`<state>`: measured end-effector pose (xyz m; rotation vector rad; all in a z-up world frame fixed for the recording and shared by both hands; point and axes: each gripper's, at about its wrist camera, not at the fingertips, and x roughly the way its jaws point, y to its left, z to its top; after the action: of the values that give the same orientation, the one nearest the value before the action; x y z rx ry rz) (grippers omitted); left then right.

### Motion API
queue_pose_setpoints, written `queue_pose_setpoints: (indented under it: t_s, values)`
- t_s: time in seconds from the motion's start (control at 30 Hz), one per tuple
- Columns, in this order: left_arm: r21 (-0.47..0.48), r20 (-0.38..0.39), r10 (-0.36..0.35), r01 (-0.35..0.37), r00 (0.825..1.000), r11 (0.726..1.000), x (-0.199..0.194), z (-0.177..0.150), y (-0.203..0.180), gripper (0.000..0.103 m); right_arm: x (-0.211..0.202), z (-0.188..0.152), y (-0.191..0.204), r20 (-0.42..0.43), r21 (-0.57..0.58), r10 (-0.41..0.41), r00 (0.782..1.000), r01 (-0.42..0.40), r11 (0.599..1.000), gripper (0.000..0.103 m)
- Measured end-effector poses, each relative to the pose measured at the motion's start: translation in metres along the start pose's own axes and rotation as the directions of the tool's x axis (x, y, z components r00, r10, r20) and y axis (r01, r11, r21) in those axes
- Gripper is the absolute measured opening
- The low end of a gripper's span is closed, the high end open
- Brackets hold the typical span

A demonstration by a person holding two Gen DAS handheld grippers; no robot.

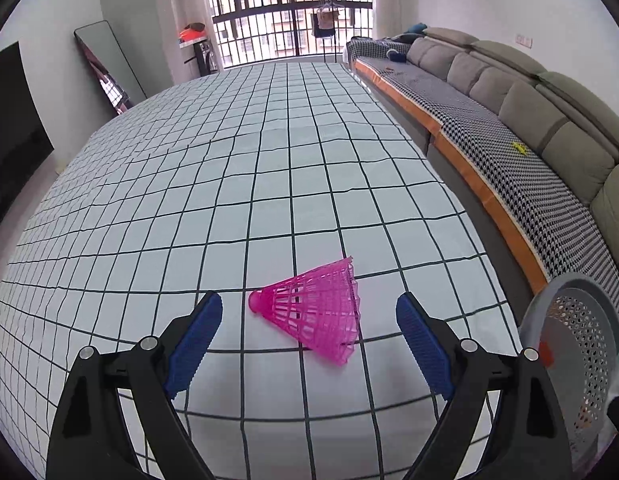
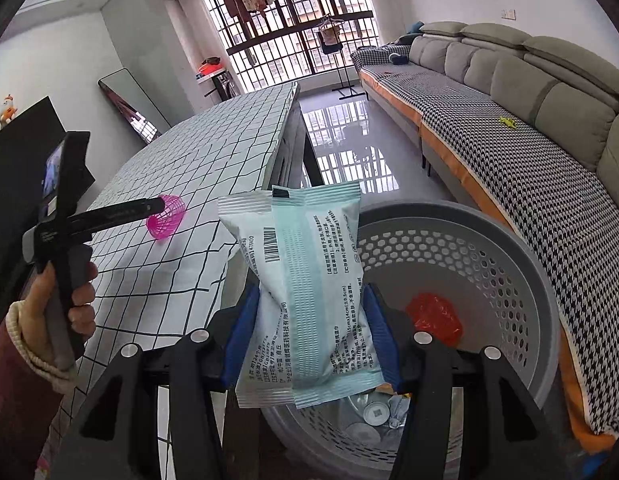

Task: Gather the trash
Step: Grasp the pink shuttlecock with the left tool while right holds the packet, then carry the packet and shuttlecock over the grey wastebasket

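A pink plastic shuttlecock point(image 1: 313, 310) lies on its side on the checked tablecloth point(image 1: 229, 184), between the blue pads of my open left gripper point(image 1: 309, 304). It also shows in the right wrist view point(image 2: 167, 218), with the left gripper's finger beside it. My right gripper point(image 2: 309, 300) is shut on a pale blue and white wet-wipe packet point(image 2: 301, 292), held upright above the grey perforated basket point(image 2: 509, 280). The basket holds a red crumpled wrapper point(image 2: 433, 318) and other scraps. In the left wrist view the basket point(image 1: 577, 344) is at the right edge.
The table's right edge point(image 2: 277, 152) drops to a glossy tiled floor point(image 2: 341, 140). A long grey sofa point(image 1: 529, 128) with a houndstooth cover runs along the right. A mirror point(image 1: 109, 64) leans on the far left wall. A dark TV point(image 1: 13, 128) is at the left.
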<state>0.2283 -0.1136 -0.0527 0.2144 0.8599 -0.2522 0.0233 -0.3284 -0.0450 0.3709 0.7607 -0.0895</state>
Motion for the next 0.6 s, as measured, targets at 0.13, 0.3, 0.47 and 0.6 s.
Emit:
queue_pose_setpoints:
  t_s: [0.13, 0.3, 0.47, 0.6]
  values:
    - [-0.008, -0.04, 0.023, -0.024, 0.999, 1.0, 0.022, 0.005, -0.003, 0.087, 0.007, 0.001, -0.002, -0.01, 0.006, 0.032, 0.999, -0.032, 0.999, 0.052]
    - [-0.016, -0.073, 0.036, -0.037, 0.997, 0.999, 0.039, 0.0, -0.003, 0.08, 0.008, 0.0, -0.004, -0.016, 0.013, 0.058, 0.998, -0.057, 0.998, 0.052]
    - [-0.023, -0.051, 0.014, -0.015, 0.999, 1.0, 0.033, -0.005, -0.005, 0.068, 0.011, 0.002, -0.008, -0.024, 0.022, 0.061, 0.998, -0.061, 0.998, 0.052]
    - [-0.037, -0.041, -0.018, 0.016, 0.999, 0.999, 0.023, -0.006, -0.001, 0.062, 0.011, 0.003, -0.009, -0.022, 0.022, 0.059, 0.998, -0.059, 0.998, 0.052]
